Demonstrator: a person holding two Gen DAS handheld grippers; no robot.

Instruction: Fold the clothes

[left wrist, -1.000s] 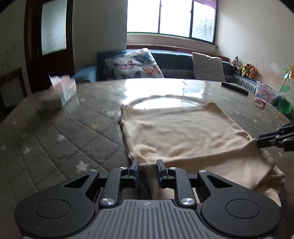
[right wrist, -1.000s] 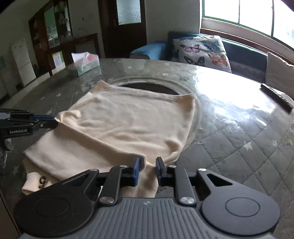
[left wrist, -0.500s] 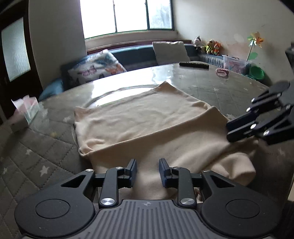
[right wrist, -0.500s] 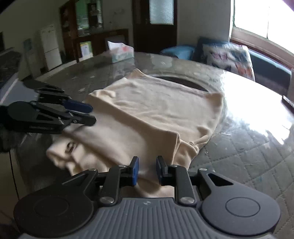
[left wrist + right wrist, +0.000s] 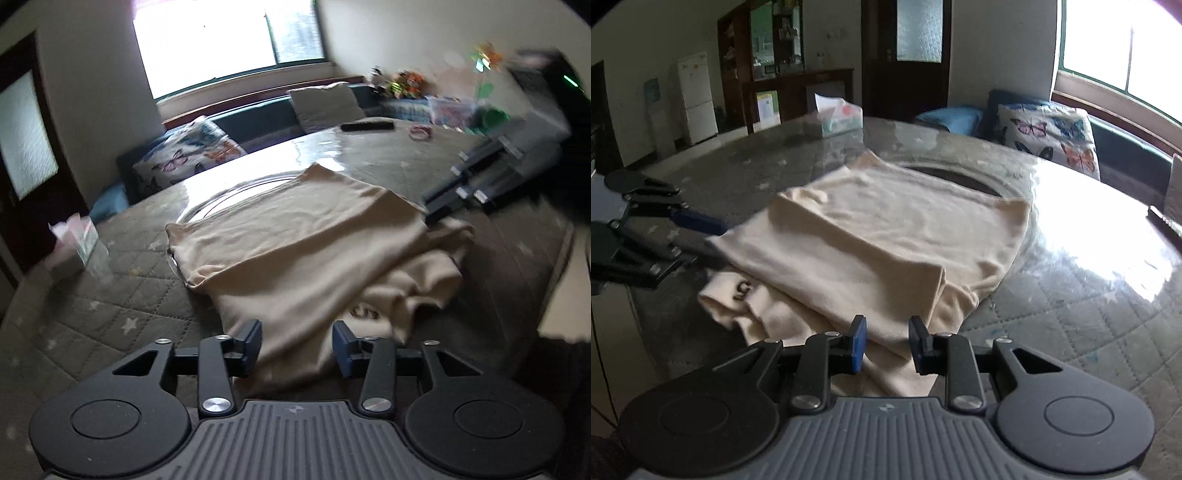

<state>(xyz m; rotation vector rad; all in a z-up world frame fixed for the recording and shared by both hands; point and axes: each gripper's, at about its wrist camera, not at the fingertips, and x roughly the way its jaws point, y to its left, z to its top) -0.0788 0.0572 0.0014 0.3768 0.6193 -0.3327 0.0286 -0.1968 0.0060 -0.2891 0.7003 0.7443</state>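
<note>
Both grippers have just let go; left gripper [image 5: 297, 341] and right gripper [image 5: 884, 341] now gape empty over the near edge of the cream garment [image 5: 886, 236], lying folded mid-table [image 5: 1089, 332]; fold landed.

It was a home living room: a window bench [image 5: 258, 122] with butterfly cushion [image 5: 1049, 136], fridge [image 5: 696, 98], tissue box [image 5: 838, 118], soft toys [image 5: 406, 79].
</note>
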